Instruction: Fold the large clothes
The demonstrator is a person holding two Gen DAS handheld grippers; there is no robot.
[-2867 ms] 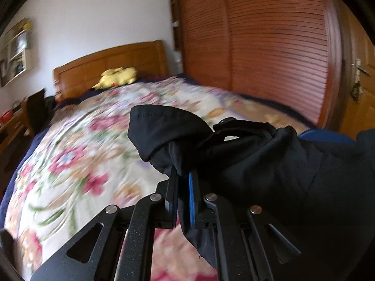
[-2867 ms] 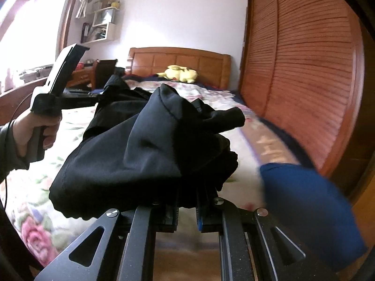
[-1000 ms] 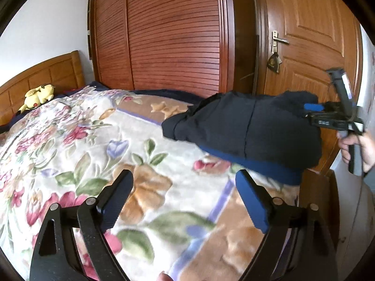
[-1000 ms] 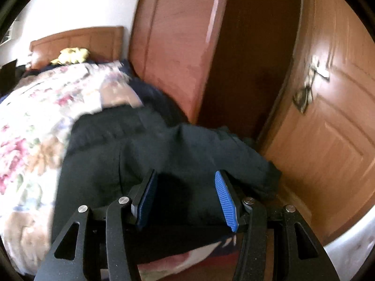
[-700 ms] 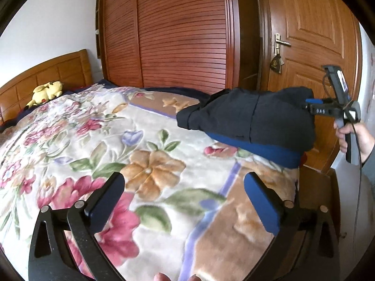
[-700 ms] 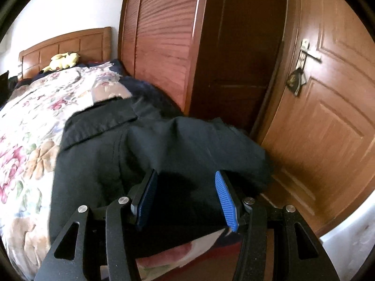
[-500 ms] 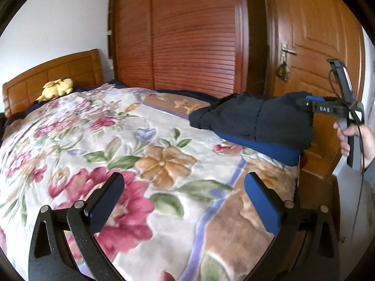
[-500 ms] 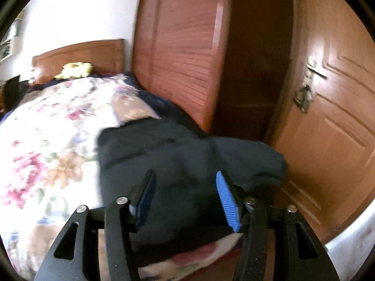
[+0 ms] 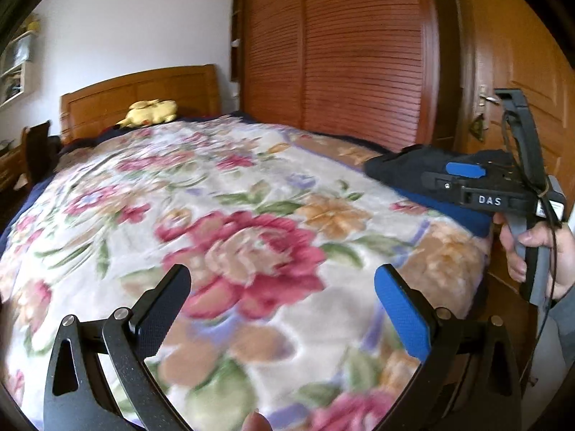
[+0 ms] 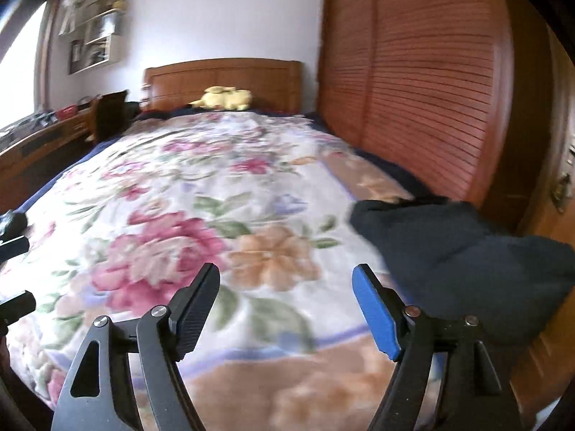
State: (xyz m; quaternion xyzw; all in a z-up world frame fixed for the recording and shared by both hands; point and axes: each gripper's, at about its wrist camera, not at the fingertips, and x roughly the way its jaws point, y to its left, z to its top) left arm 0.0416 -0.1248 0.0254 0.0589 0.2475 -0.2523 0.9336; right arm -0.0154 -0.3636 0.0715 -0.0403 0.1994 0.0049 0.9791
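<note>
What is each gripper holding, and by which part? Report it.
Nothing. The left gripper is open over the blanket; the right gripper, jaws opening, is clear of the dark garment.

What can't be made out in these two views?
- Garment: how neatly it is folded; right wrist view blurs it, left wrist view hides it behind the right gripper.
- Shelf contents: too small and blurred.
- Left gripper: only dark bits at the right wrist view's left edge.
- Plush toy: too small to identify.
</note>
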